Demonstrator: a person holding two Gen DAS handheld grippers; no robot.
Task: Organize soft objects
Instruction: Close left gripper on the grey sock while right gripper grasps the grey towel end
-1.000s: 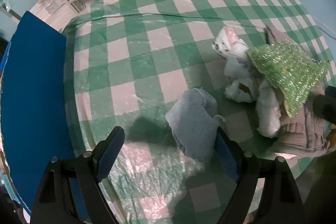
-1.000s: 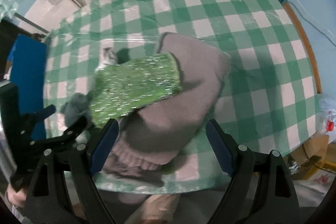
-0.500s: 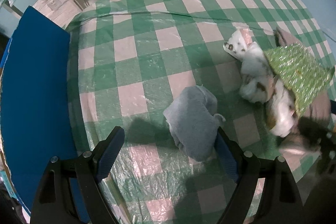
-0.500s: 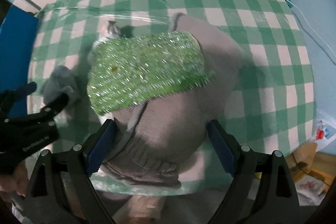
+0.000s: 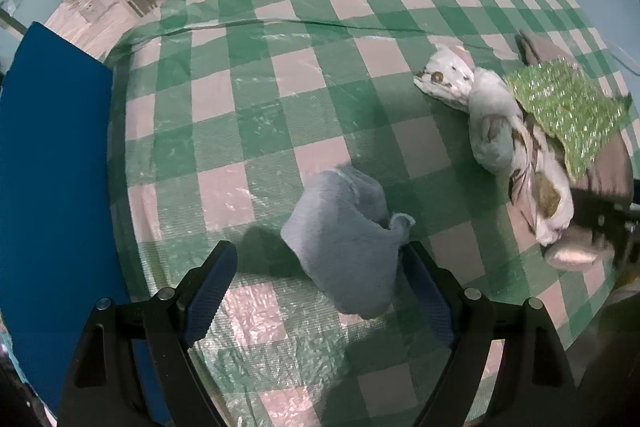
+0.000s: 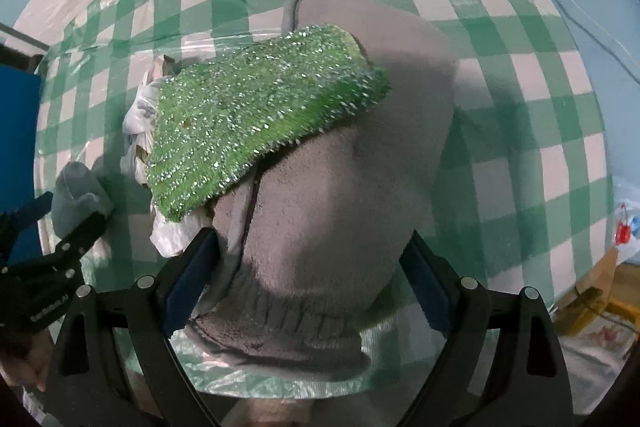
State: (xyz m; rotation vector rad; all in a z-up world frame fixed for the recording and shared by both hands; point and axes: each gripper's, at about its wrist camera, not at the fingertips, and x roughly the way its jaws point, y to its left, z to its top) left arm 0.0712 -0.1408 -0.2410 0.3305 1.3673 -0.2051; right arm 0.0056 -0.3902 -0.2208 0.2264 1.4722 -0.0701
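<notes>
A grey-blue soft cloth (image 5: 348, 247) lies bunched on the green-checked tablecloth (image 5: 280, 87). My left gripper (image 5: 320, 267) hangs open over it, the cloth close to the right finger. To the right is a pile: a white patterned cloth (image 5: 492, 123), a green sequined cloth (image 5: 568, 107) and a grey-brown knit garment (image 5: 616, 167). My right gripper (image 6: 308, 259) points down over that garment (image 6: 340, 207), jaws closing, with its ribbed hem filling the gap between them. The sequined cloth (image 6: 256, 115) lies across the garment's top. The left gripper (image 6: 68, 215) shows at the left edge.
A blue panel (image 5: 52, 167) stands along the table's left side. The table's near edge runs just under both grippers. Beyond the right edge lie a plastic bag (image 6: 624, 227) and a wooden piece (image 6: 592, 299). A hand (image 6: 20, 367) holds the left gripper.
My right gripper has come down over the pile, so the knit garment now sits between its fingers, which stand closer together. The left gripper has stayed over the grey-blue cloth.
</notes>
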